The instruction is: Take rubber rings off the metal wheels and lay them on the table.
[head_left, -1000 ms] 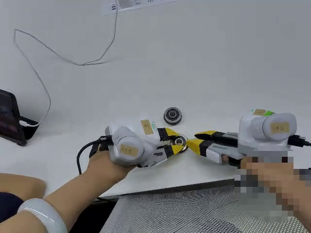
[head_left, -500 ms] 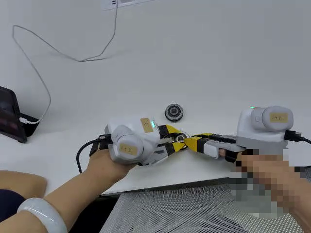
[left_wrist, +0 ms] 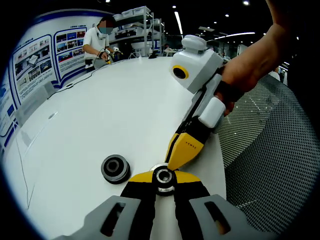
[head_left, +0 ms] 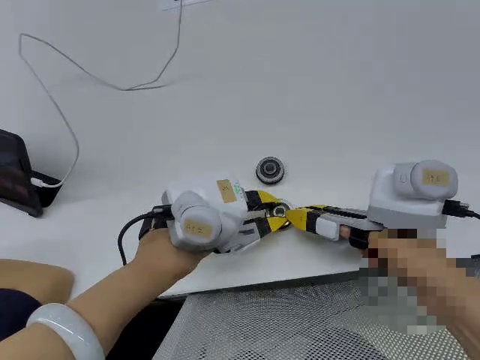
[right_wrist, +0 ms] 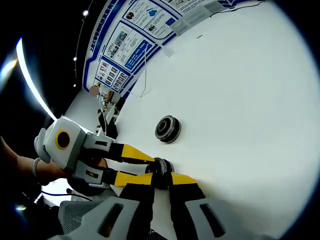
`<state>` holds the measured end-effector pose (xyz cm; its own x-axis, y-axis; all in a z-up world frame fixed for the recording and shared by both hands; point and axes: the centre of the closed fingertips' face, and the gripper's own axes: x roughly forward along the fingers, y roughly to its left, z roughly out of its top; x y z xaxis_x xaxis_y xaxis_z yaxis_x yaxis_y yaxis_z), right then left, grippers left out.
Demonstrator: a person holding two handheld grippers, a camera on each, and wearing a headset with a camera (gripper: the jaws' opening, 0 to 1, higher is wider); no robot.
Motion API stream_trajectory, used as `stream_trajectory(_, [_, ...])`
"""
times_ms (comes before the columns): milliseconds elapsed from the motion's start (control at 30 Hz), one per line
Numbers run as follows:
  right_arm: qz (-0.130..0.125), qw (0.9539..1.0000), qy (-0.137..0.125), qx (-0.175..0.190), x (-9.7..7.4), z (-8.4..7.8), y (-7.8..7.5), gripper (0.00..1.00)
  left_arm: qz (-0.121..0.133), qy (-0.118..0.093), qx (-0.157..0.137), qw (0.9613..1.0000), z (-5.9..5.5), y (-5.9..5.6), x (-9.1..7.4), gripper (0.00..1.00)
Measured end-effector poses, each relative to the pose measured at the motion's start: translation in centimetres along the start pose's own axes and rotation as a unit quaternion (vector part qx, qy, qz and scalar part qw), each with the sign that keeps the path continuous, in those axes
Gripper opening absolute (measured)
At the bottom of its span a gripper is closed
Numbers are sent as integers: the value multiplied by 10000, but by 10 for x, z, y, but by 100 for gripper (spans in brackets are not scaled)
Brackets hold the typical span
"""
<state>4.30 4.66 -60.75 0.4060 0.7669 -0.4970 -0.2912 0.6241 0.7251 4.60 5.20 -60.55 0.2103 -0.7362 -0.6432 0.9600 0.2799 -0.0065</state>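
Observation:
A small metal wheel (head_left: 279, 217) with a black rubber ring is held just above the white table (head_left: 337, 97), near its front edge. My left gripper (head_left: 274, 213) is shut on the wheel (left_wrist: 163, 178), one yellow jaw on each side. My right gripper (head_left: 295, 217) comes in from the right, and its jaws are shut at the wheel's rim, on the rubber ring. In the right gripper view my own jaws (right_wrist: 161, 176) meet the wheel (right_wrist: 163, 166) opposite the left gripper (right_wrist: 131, 162). A second wheel (head_left: 270, 169) with its black ring lies flat on the table behind them.
A dark tablet (head_left: 15, 180) stands at the table's left edge, and a thin white cable (head_left: 71, 135) runs from it to the back. A grey mesh surface (head_left: 300, 330) lies below the front edge. A person (left_wrist: 97, 40) stands far off.
My right gripper has moved left to the wheel and its jaws have come together there. The left gripper has kept hold of the wheel and stayed about where it was.

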Motion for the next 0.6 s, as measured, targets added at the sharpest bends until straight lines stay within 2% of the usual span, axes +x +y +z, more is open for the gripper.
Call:
stream_trajectory(300, [171,9989,-25,426,1,-1,-2,14,2,-22,-21,10000,0,0,0,12])
stream_trajectory(500, [115,9995,-87,285,-5,2,-6,5,4,-18,-29,10000,0,1,0,12])
stream_trajectory(600, [130,9995,-69,263,-4,2,-5,5,7,-20,-36,10000,0,0,0,13])
